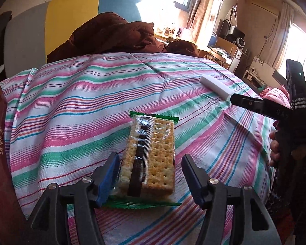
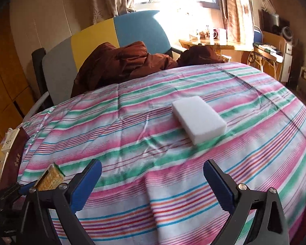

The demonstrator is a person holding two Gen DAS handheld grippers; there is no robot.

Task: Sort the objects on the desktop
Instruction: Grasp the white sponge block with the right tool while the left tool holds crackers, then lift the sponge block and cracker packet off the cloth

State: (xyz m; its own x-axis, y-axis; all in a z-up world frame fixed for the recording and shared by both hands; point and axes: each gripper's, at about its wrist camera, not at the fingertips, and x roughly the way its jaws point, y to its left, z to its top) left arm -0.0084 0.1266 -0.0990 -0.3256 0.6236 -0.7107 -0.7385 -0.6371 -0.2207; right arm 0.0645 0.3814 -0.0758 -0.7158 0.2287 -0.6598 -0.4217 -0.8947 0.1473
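Left wrist view: left gripper (image 1: 151, 175) spread wide, cracker packet (image 1: 150, 157) lying between fingers at lower centre on striped cloth (image 1: 71, 110); left pad touching packet edge, right pad clear. White sponge (image 1: 216, 85) upper right, right gripper's tip just beside it.

Right wrist view: right gripper (image 2: 153, 181) agape, grasping nothing. White sponge (image 2: 199, 119) centre-right on cloth, well ahead of fingers. Cracker packet (image 2: 50, 177) lower left. Maroon box (image 2: 12, 163) at left edge.

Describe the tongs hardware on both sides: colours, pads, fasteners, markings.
Both look the same build: left tongs and right tongs have black angular plastic fingers with blue pads on the inner faces and round silver pivot bolts. Seen from the left wrist view, the right unit's black body carries faint white lettering and a small lit dot.
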